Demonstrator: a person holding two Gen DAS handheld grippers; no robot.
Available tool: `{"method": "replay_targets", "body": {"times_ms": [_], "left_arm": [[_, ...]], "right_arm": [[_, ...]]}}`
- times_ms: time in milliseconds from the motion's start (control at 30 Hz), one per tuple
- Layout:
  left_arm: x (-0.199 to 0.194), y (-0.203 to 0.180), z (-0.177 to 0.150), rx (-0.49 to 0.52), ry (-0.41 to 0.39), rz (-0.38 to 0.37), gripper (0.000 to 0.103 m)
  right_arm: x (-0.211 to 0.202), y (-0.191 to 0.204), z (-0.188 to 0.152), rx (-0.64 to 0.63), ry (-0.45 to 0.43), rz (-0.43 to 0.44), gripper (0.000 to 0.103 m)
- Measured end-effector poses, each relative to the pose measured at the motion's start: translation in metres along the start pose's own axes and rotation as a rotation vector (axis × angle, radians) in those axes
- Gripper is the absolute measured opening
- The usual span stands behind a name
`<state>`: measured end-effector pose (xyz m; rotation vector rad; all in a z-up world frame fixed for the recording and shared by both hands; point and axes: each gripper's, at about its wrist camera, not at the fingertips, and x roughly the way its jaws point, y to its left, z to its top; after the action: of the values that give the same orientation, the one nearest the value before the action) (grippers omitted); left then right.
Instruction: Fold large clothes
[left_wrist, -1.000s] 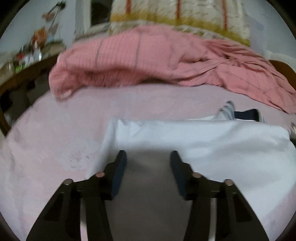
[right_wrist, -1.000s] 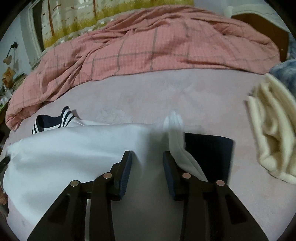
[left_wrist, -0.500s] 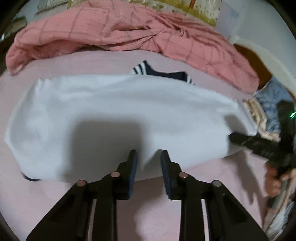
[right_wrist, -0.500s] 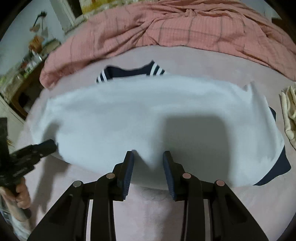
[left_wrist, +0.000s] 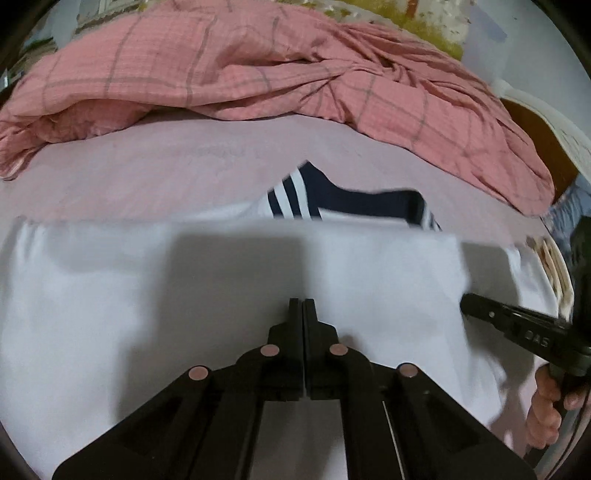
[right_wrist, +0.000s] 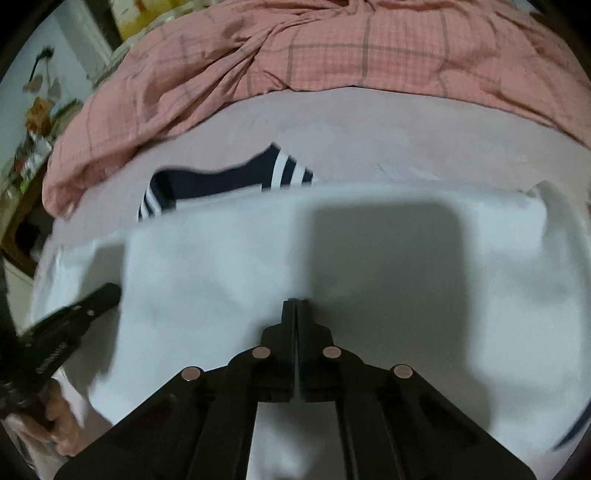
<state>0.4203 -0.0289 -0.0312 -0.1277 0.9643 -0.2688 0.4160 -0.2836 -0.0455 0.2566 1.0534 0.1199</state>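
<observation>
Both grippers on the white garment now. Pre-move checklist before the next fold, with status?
1. Left gripper fingers shut: ok.
2. Right gripper fingers shut: ok.
3. Cloth of the white garment actually pinched in each: cannot tell, the near edge is hidden under the fingers.
4. Garment spread flat on the pink sheet: ok.
5. Navy striped collar tucked in: not ok, it pokes out at the far edge.
6. Pink checked duvet apart from garment: ok.

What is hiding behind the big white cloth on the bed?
Behind the white cloth a dark navy piece with white stripes peeks out, lying on the pink sheet. Farther back sits a pink checked blanket. How much navy fabric lies underneath is covered.
</observation>
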Motion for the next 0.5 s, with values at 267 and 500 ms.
{"method": "replay_targets", "body": {"times_ms": [267,500], "left_arm": [[0.042,0.025,0.027,-0.113,0.014,-0.066,0.003],[0.023,0.018,0.003,-0.056,-0.055,-0.033,0.003]], "right_arm": [[0.047,-0.02,0.046,0.126,-0.008,0.077,0.0],[0.038,0.004,0.026,0.01,-0.076,-0.03,0.0]]}}
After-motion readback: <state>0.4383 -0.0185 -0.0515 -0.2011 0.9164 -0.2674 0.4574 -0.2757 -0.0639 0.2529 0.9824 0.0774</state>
